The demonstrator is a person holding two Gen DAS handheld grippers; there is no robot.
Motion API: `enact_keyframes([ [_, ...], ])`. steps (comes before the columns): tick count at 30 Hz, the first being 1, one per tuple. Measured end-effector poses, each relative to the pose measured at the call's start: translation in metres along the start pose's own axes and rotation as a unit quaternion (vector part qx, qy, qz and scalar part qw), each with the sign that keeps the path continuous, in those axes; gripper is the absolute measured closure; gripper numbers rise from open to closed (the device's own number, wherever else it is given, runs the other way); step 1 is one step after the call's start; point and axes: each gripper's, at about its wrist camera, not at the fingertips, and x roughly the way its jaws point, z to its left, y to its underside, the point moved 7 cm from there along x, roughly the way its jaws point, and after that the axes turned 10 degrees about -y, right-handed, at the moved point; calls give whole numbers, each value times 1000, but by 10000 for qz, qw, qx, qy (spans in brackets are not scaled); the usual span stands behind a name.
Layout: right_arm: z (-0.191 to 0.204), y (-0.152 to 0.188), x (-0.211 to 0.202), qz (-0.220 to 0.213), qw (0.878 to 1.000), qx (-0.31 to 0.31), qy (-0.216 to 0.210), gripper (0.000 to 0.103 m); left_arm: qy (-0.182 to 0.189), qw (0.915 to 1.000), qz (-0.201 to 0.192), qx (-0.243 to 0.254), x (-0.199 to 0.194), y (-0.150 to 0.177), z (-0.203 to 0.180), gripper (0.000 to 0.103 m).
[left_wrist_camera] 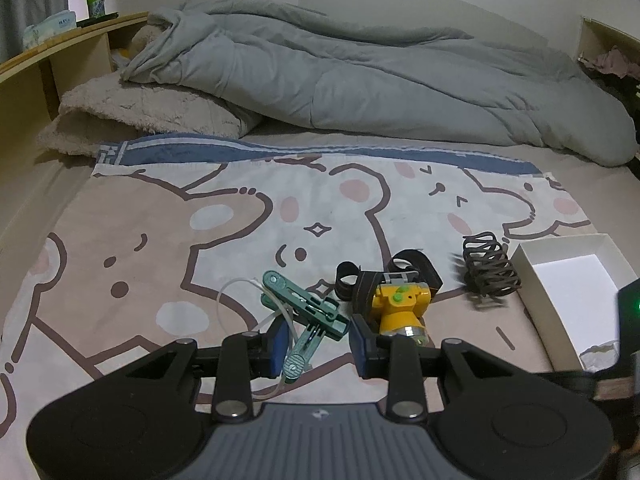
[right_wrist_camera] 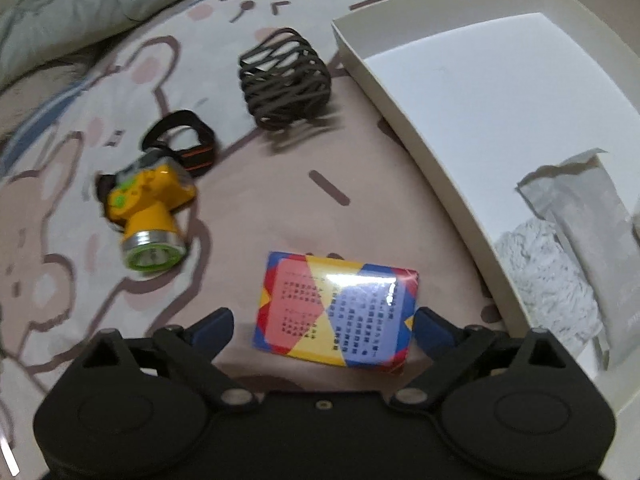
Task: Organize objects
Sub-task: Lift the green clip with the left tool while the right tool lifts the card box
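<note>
Here the colourful packet [right_wrist_camera: 336, 312] lies flat on the bear-print sheet [right_wrist_camera: 256, 208] beside the white box [right_wrist_camera: 420, 152], between the wide-spread right gripper [right_wrist_camera: 324, 324], while the left gripper [left_wrist_camera: 318, 344] pinches a green tool [left_wrist_camera: 308, 316]; glossy wrap may slip when squeezed.

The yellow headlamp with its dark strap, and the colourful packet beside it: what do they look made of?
The yellow headlamp looks like glossy moulded plastic with a shiny metallic ring around the lens; its dark strap seems woven elastic. The colourful packet appears wrapped in glossy film, judging by the glare.
</note>
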Motion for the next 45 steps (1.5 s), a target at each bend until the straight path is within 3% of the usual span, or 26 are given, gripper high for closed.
enact_keyframes([
  [3,-3,6,13,74,9989,62,456,4,-16,10000,29,1,3,0,2,69],
  [7,-1,7,24,82,9970,-112,765,3,-28,10000,70,7,8,1,3,69],
  [11,1,1,24,70,9967,-370,725,10,-41,9999,116,0,13,2,6,69],
  [19,3,-4,12,103,9905,-1270,514,12,-79,9998,115,-110,13,0,12,69],
  [24,13,-12,-17,-276,9867,-1586,242,12,-78,9998,55,-152,9,-2,11,69],
  [30,36,-28,-46,-955,9724,-2125,79,12,-31,9999,-6,-145,2,-3,7,69],
  [36,45,-42,-71,-1404,9650,-2204,-205,12,23,9998,-77,-179,-5,-5,3,69],
  [45,54,-45,-100,-1962,9465,-2551,-263,12,97,9994,-212,-264,-16,-11,1,69],
])
